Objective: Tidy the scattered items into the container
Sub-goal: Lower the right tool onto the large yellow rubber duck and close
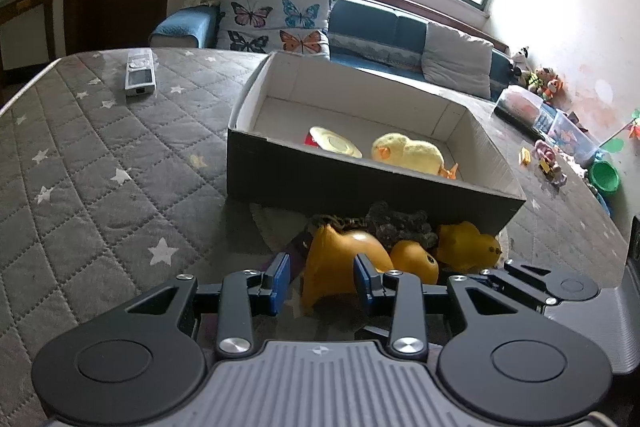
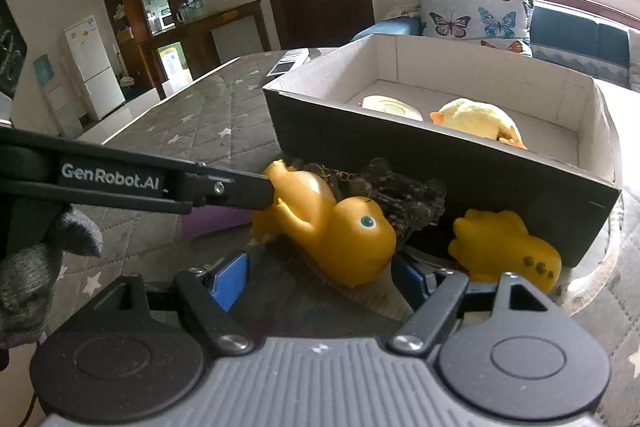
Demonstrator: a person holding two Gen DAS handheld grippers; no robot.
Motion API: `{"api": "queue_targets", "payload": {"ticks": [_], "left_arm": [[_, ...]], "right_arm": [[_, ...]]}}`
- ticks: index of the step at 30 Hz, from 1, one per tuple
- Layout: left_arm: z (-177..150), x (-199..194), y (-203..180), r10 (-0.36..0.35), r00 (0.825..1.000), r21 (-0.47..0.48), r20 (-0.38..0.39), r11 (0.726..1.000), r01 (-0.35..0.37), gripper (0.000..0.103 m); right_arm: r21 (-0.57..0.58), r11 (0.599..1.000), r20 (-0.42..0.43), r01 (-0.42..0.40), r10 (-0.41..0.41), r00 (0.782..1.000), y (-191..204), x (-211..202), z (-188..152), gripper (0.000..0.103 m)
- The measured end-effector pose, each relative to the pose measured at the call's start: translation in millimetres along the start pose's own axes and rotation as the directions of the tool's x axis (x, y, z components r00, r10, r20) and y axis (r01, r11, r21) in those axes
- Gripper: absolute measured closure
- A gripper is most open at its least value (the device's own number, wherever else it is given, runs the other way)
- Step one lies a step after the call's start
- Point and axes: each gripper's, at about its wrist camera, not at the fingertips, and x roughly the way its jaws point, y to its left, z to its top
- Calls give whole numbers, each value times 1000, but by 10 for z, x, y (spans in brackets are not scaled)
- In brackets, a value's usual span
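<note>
Both grippers' fingers, left [image 1: 320,281] and right [image 2: 320,281], stand open around a yellow rubber toy [image 2: 332,227] on the star-quilted table [image 1: 100,147] before the cardboard box [image 1: 360,183]; sofa [image 1: 380,23] behind.

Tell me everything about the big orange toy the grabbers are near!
The orange toy looks like smooth, shiny rubber, with a round head, a green eye and a fin-like tail. It lies on its side on the bed, in front of the dark box. The left gripper straddles its tail; a dark lumpy toy sits right behind it.
</note>
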Motion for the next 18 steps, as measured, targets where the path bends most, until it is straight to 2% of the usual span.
{"api": "queue_targets", "payload": {"ticks": [14, 18], "left_arm": [[33, 0, 6, -43, 999, -24, 2, 999, 43, 65], [65, 41, -28, -50, 999, -21, -4, 999, 50, 65]], "right_arm": [[-3, 1000, 12, 28, -28, 1000, -12, 52, 37, 25], [3, 1000, 11, 30, -30, 1000, -18, 53, 29, 31]]}}
